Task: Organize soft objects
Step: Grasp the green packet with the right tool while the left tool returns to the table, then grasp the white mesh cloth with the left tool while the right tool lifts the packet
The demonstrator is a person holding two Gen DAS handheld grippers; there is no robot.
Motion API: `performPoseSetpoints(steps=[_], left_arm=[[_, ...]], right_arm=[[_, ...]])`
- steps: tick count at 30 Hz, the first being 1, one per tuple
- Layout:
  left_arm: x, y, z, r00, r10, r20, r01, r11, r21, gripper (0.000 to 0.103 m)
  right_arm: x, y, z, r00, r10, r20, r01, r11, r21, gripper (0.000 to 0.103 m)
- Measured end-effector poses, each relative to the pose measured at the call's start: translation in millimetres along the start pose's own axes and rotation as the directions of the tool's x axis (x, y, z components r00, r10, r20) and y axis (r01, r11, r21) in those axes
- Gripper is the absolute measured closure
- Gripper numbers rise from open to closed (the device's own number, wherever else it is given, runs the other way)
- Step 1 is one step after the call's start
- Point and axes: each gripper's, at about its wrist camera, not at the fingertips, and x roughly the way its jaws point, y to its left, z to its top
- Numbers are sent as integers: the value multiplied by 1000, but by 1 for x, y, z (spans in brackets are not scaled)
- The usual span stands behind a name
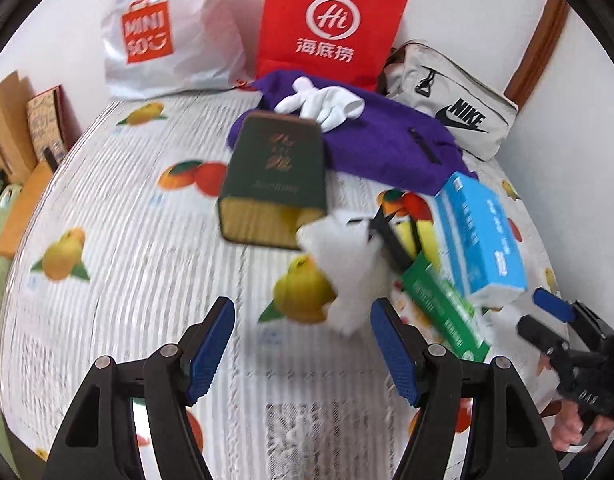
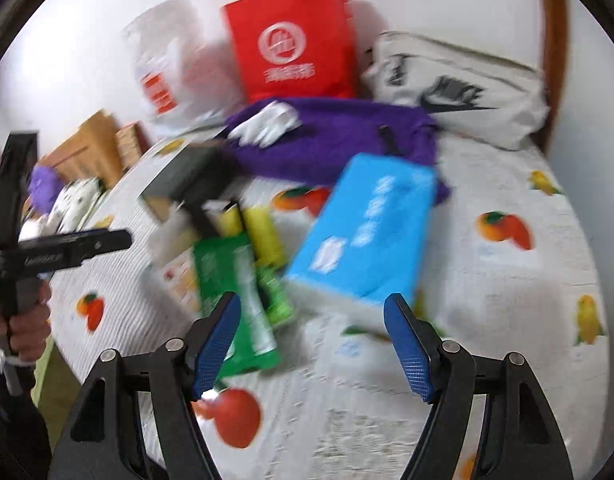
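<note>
- The left claw [image 1: 303, 344] stands wide with nothing between its blue pads, above a bare stretch of the fruit-print bed sheet [image 1: 127, 264].
- The right claw [image 2: 313, 346] is also wide and empty; its left pad overlaps the green packet [image 2: 243, 304] in the view, though the blur hides whether they touch.
- Clutter sits in the middle and right of the bed: a dark green box [image 1: 273, 184], a crumpled white soft piece [image 1: 343, 264] just beside it, the green packet and a blue tissue box [image 1: 481, 236] leaning together.
- Behind them a purple pouch [image 1: 383, 144] lies with a white glove [image 1: 323, 100] on top.
- Along the far wall stand a white shopping bag [image 1: 163, 36], a red bag [image 1: 331, 24] and a grey Nike bag [image 1: 455, 96], closing that edge.
- The left edge of the bed is lined with brown cardboard pieces [image 1: 7, 124].
- Open room lies on the near left of the sheet, and on the right side in the right wrist view beyond the tissue box.
- A hand [image 2: 27, 320] grips the left tool's handle at the bed's left edge.
</note>
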Motion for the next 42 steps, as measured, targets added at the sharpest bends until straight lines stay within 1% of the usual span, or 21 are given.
performPoseSetpoints(steps=[2,6,11,13,14,16,17,18,23,27,30,33,37,38,42], left_arm=[[2,5,-9,1000,6,-10,-6,1000,-11,34],[7,15,-22,999,11,-36,-12,999,-32,34],[6,24,-26,999,0,-38,-2,999,-43,34],[7,26,-25,999,-8,-39,6,999,-49,32],[8,26,-25,999,-10,-40,8,999,-51,32],[10,27,-24,999,-17,-45,15,999,-48,32],[11,27,-24,999,-21,-45,19,999,-48,32],[11,27,-24,999,-25,-45,23,999,-47,32],[14,26,-24,998,-38,-49,36,998,-41,32],[14,25,-23,998,-37,-48,36,999,-33,32],[12,24,-22,998,-49,-45,48,998,-29,32],[9,18,-21,998,-52,-36,51,999,-10,32],[9,2,-18,997,-77,-31,78,997,20,32],[9,-3,-17,996,-81,-30,82,996,31,32],[11,-25,-15,993,-112,-26,113,991,77,32]], right_arm=[[12,10,-4,999,48,-5,-48,998,-37,30],[31,26,-7,995,97,-9,-97,992,-79,32],[54,35,-2,990,135,-43,-138,988,-75,32],[61,39,0,987,150,-60,-155,985,-80,32],[64,41,0,987,149,-65,-155,984,-91,34],[71,45,0,988,135,-78,-143,983,-118,42],[73,46,0,990,120,-80,-130,983,-130,53],[73,46,0,991,111,-79,-121,983,-138,61],[63,40,2,980,171,-98,-182,977,-115,61],[74,46,1,985,126,-116,-143,978,-153,58],[73,49,4,989,109,-104,-126,977,-170,65],[55,47,4,991,108,-77,-120,977,-176,65],[32,42,-1,993,111,-41,-117,977,-179,65],[26,39,-3,994,101,-29,-105,980,-169,65],[15,22,-12,997,73,-22,-76,989,-128,64]])
